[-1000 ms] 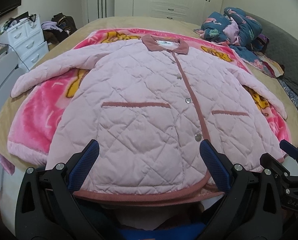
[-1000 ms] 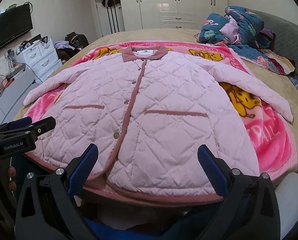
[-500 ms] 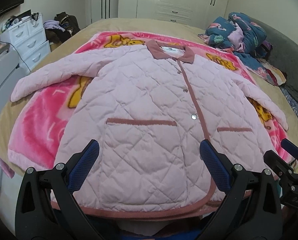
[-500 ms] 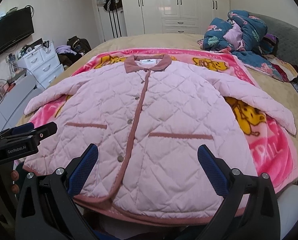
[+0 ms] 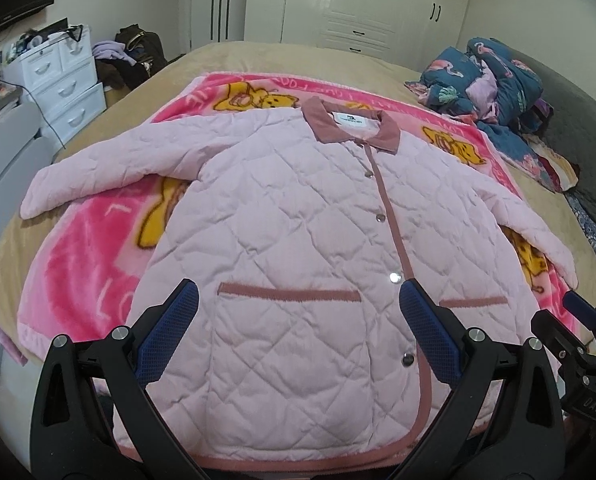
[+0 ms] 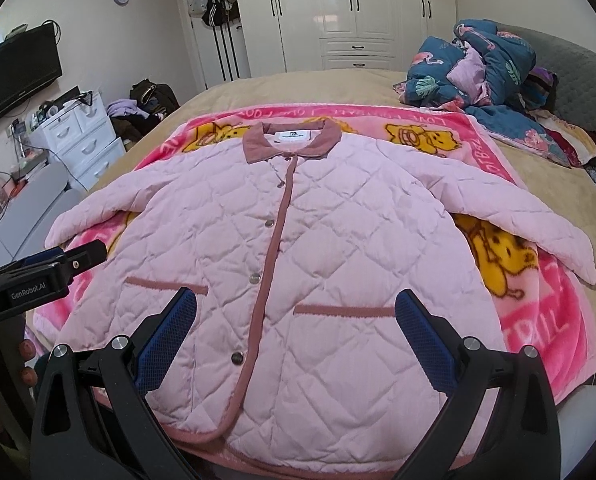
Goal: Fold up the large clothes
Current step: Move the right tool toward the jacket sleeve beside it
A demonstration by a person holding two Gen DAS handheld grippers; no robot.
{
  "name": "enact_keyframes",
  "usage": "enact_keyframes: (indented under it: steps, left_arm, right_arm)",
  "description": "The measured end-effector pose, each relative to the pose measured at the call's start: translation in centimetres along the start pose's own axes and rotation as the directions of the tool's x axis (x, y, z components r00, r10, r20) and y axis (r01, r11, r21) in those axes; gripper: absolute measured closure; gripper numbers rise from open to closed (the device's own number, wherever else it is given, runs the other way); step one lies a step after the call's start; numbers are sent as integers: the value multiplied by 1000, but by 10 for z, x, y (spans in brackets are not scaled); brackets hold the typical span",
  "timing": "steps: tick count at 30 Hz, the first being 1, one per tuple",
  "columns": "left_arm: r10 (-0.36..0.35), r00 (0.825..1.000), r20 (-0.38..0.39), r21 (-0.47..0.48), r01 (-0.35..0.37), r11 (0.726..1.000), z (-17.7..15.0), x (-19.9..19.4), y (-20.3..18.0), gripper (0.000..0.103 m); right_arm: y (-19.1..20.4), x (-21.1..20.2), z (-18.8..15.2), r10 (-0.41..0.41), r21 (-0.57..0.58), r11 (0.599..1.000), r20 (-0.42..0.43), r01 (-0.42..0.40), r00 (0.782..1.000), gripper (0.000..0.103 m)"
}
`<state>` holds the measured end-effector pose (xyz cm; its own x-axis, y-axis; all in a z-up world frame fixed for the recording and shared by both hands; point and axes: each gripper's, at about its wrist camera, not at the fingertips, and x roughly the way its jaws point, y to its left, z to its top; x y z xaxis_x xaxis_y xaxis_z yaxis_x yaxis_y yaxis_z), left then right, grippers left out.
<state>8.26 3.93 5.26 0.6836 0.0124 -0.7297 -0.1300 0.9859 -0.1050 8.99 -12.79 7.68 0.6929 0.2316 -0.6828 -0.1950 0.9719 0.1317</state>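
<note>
Matt quilted cloth jacket (image 5: 298, 240); fleecy blanket (image 5: 89, 264); glossy wardrobe doors (image 6: 354, 12)

- A pink quilted jacket (image 6: 318, 264) lay buttoned and face up on a pink cartoon blanket (image 6: 538, 300), both sleeves spread outward.
- The right gripper (image 6: 295, 326) hovered over the jacket's hem, jaws wide apart and gripping nothing.
- The left gripper (image 6: 49, 270) showed at the left edge, beside the sleeve cuff.
- Rumpled blue bedding (image 6: 486, 76) sat on the bed (image 6: 298, 88).

Left tongs (image 5: 298, 320) spread wide, nothing between the 2 pads. Right tongs (image 6: 295, 320) likewise agape, empty. Both side by side, level.
</note>
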Motion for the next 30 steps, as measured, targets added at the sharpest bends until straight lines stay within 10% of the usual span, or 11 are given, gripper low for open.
enact_keyframes:
  steps: [30]
  left_arm:
    - [-80, 995, -51, 17, 81, 997, 78, 68, -47, 9]
  right_arm:
    - [-87, 52, 75, -104, 144, 984, 11, 101, 995, 4]
